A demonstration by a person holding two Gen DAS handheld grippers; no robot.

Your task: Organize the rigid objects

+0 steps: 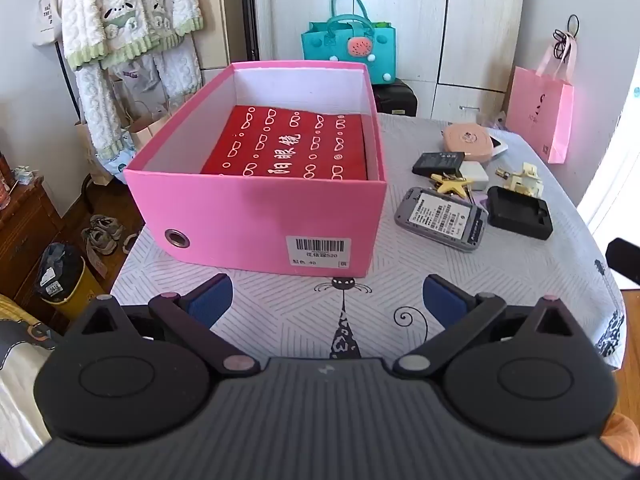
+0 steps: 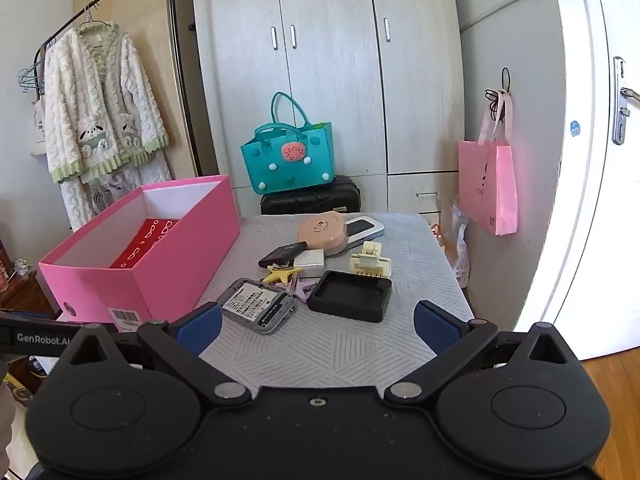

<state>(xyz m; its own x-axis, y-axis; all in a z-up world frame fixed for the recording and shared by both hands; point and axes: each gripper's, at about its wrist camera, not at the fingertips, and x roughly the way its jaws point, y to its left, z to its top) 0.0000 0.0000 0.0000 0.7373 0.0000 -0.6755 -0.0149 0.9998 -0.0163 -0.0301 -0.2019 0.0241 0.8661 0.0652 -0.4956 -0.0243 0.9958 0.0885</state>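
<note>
A pink box [image 1: 256, 216] stands open on the table's left side, with a red glasses case [image 1: 292, 144] lying flat inside; the box also shows in the right wrist view [image 2: 160, 264]. To its right lies a cluster: a grey phone without back cover [image 1: 440, 220] [image 2: 258, 304], a black charger cradle [image 1: 520, 212] [image 2: 350, 296], a cream hair claw [image 2: 370, 264], a yellow star [image 2: 280, 274], a black battery [image 1: 438, 163], a pink round compact [image 2: 322, 232]. My left gripper [image 1: 327, 304] is open and empty before the box. My right gripper [image 2: 318, 328] is open and empty, near the phone.
The table wears a grey patterned cloth [image 1: 304, 320] with cat drawings. A pink paper bag [image 2: 488, 184] hangs on the right wall. A teal bag [image 2: 288, 160] sits on a black suitcase behind the table. A robe hangs at left [image 2: 96, 120].
</note>
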